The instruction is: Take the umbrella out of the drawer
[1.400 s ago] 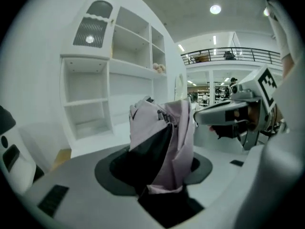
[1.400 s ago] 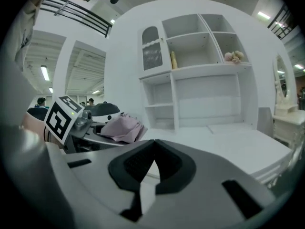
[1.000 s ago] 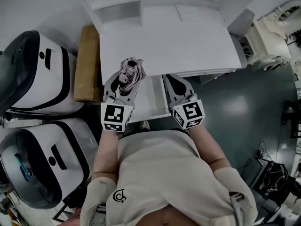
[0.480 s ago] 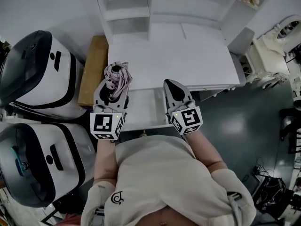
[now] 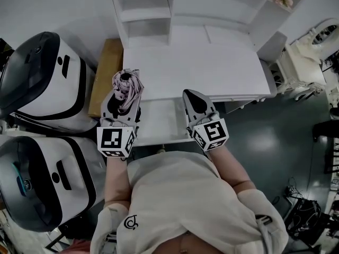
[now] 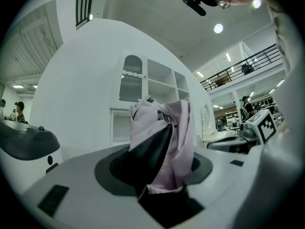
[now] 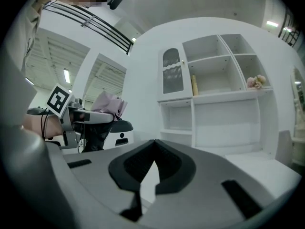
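- Head view: umbrella (image 5: 127, 84) folded, long axis upright, pink canopy end pointing up.
- Left claw (image 5: 123, 93) part-way apart, clamped round it.
- Right claw (image 5: 194, 96) pads together, empty.

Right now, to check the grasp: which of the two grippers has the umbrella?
The left gripper, at the head view's left: its jaws are clamped on the folded pink umbrella. The right gripper has its jaws together with nothing between them.

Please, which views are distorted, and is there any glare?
Left gripper view: strong fisheye, black corners, ceiling lamps glare above the umbrella. Right gripper view: same fisheye, the shelves bow. Head view: evenly lit, only mild bending at the edges.
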A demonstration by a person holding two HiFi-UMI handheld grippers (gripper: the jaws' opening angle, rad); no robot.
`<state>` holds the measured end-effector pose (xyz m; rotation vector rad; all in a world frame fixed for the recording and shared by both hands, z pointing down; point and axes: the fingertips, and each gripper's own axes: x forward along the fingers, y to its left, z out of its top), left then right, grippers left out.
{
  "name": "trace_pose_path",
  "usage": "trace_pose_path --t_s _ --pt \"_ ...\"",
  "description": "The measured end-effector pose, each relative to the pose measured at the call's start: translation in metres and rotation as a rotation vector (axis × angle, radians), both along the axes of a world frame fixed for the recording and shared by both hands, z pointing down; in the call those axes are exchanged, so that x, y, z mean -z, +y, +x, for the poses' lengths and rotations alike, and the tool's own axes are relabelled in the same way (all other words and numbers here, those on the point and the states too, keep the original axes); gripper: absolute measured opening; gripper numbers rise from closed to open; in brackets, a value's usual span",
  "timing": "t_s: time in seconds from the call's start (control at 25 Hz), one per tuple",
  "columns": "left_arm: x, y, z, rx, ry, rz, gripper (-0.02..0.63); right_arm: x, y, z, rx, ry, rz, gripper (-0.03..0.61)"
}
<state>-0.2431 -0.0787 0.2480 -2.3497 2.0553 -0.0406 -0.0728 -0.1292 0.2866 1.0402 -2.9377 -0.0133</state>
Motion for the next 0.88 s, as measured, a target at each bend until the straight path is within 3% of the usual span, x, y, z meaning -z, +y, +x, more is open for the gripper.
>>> trace_pose_path --t_s 0.88 --pt "-0.012 -0.009 0.0 -0.025 -0.002 -0.03 0.235 -0.008 -0.009 -0.005 -0.023 0.009 -0.023 0.005"
